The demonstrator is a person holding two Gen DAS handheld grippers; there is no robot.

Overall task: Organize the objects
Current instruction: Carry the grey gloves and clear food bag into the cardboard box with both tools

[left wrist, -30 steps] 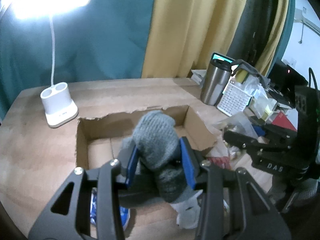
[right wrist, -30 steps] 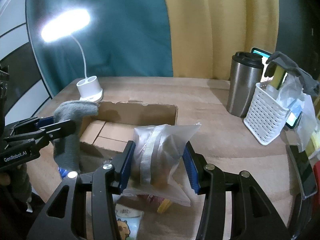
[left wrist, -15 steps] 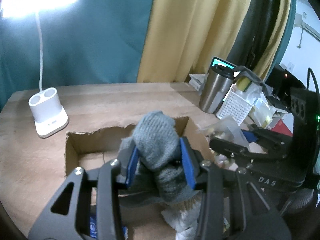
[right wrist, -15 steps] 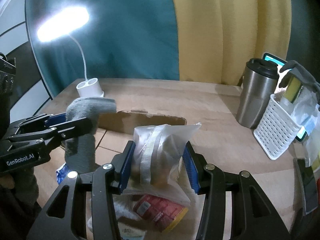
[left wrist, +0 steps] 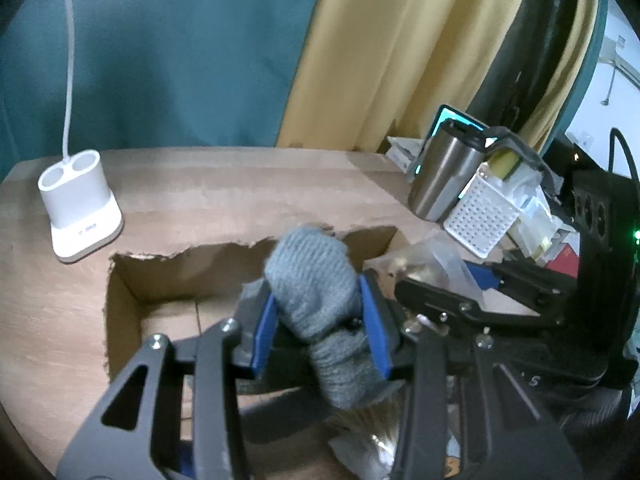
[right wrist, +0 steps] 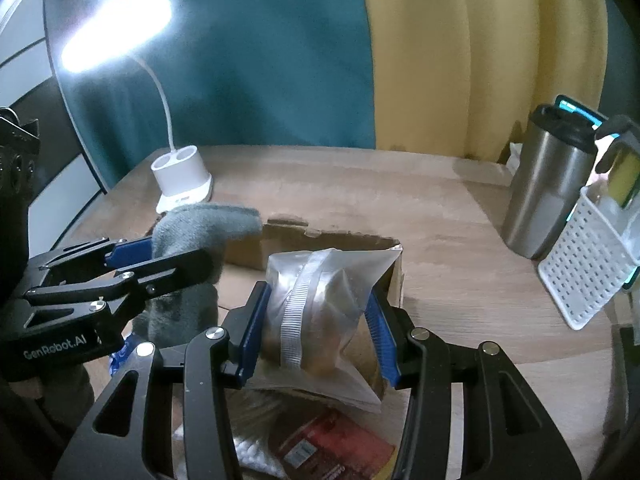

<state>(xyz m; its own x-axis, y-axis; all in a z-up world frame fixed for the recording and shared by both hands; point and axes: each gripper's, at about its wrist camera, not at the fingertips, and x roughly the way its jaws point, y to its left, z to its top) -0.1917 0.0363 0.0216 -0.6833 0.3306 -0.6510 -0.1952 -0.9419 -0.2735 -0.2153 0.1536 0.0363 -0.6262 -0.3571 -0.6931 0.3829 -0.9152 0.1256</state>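
My left gripper (left wrist: 320,324) is shut on a grey knitted sock (left wrist: 316,280), held over the near side of an open cardboard box (left wrist: 124,280). The sock droops below the blue pads. My right gripper (right wrist: 316,332) is shut on a clear plastic bag (right wrist: 320,300) with brownish contents, held above the box's (right wrist: 348,240) right part. In the right wrist view the left gripper (right wrist: 160,252) with the sock (right wrist: 200,224) reaches in from the left. In the left wrist view the right gripper (left wrist: 440,280) comes in from the right with the bag (left wrist: 432,256).
A white lamp base (left wrist: 78,208) stands on the wooden table (left wrist: 240,188) at the back left. A steel tumbler (right wrist: 548,188) and a white perforated basket (right wrist: 588,264) stand at the right. A red packet (right wrist: 332,444) and white items lie below the right gripper.
Both grippers have moved forward and a little down over the box, each keeping its hold. The box and lamp base now sit closer in both views.
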